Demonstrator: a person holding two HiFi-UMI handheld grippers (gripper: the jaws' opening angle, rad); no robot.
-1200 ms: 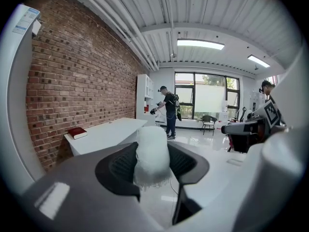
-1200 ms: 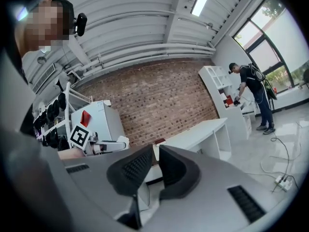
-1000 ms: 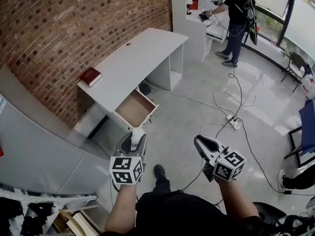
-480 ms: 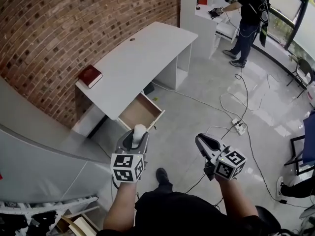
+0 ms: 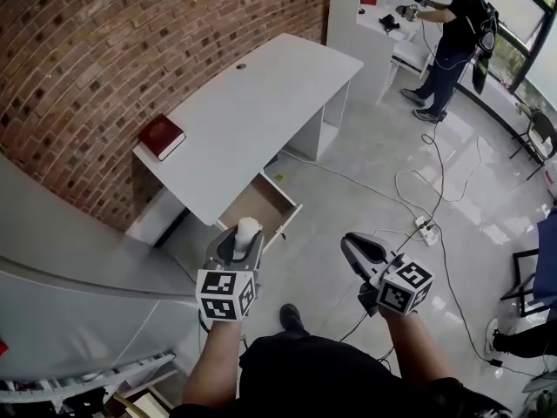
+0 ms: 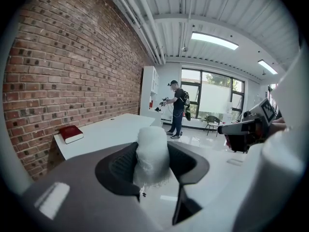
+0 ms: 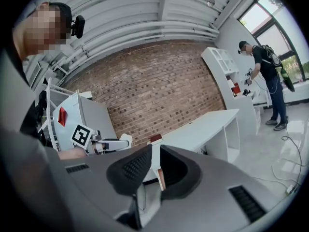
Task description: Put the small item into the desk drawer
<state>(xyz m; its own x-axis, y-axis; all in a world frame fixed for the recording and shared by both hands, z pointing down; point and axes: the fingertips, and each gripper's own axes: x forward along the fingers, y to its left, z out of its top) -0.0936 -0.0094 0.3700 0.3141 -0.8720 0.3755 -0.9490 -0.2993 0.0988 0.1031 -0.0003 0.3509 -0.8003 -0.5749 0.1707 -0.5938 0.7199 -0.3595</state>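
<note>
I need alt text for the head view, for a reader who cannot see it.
Seen from above, the left gripper holds a small white item just short of the open drawer of a white desk by a brick wall. The right gripper is empty; a red book lies on the desk.

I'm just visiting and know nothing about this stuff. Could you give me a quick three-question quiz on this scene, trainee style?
1. True or false: the desk drawer is open.
2. What is between the left gripper's jaws? A) a mug B) a small white item C) nothing
3. Fill in: the red book lies on the ___.
Key: 1 true; 2 B; 3 desk.
</note>
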